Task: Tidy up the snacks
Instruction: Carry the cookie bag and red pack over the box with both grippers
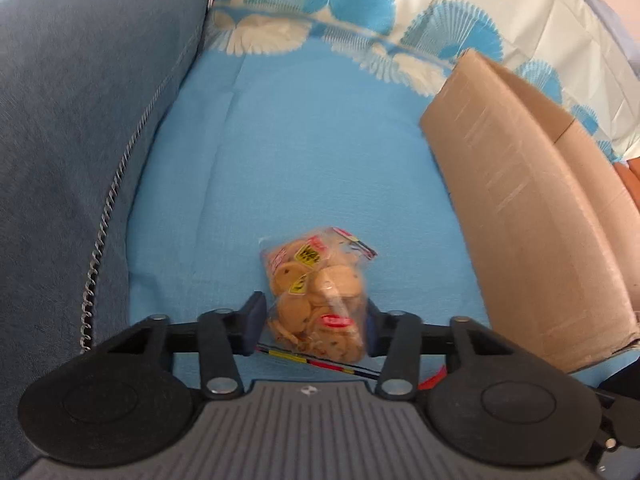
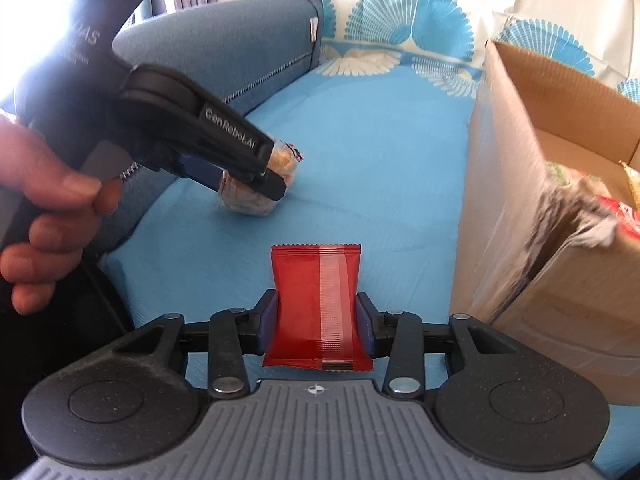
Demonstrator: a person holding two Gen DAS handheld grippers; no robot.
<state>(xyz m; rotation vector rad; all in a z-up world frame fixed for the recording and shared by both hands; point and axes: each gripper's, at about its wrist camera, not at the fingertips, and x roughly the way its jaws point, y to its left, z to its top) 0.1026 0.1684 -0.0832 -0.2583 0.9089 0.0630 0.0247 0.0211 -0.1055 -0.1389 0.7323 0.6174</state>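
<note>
So left claw point(image 1: 316, 320) pinching cookie bag point(image 1: 316, 292) | right claw point(image 2: 316, 324) pinching red packet point(image 2: 318, 308) | risk: slick wrappers slipping before cardboard box point(image 2: 520, 200)

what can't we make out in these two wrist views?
- Cardboard box contents: right wrist view, the torn wall and the frame edge hide all but scraps of packaging.
- Cookie bag label: left wrist view, motion blur.
- Red snack packet front print: right wrist view, only its seamed back faces the camera.
- Left gripper pads: right wrist view, its own body covers them.
</note>
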